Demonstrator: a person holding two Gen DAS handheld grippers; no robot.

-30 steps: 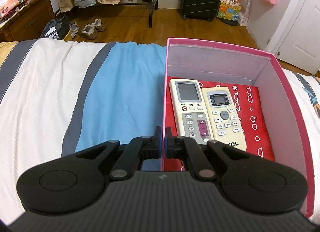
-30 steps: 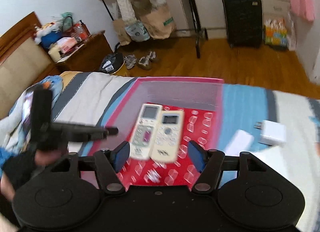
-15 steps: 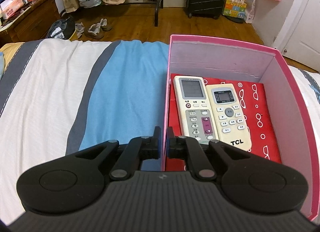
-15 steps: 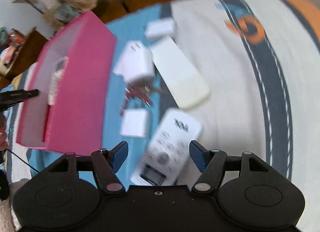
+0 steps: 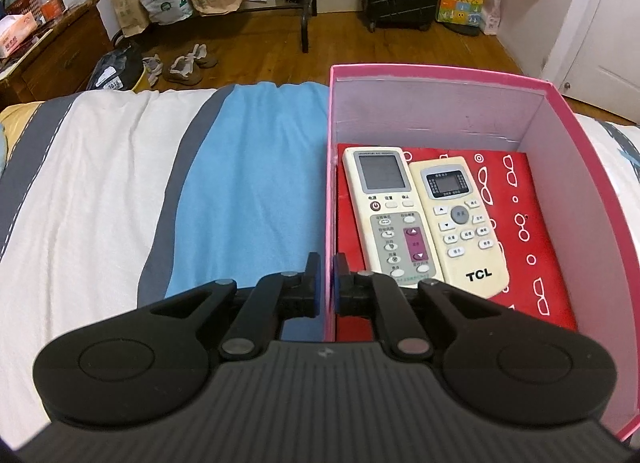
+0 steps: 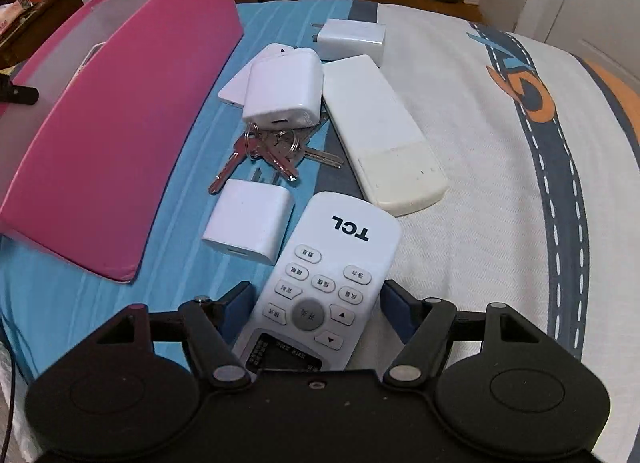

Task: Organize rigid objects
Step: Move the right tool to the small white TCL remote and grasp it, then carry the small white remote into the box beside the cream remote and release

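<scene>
The right tool [image 6: 314, 309] is straddling the white TCL remote [image 6: 320, 291] on the bed [image 6: 480, 143], jaws wide and untouching; rigid, light, slick plastic, best pinched across its long sides; the left tool [image 5: 326, 283] is clamping the pink box [image 5: 330, 183] wall.

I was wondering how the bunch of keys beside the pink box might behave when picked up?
The bunch of keys would probably dangle and splay from its rings. It likely snags, since the white charger rests on it.
</scene>
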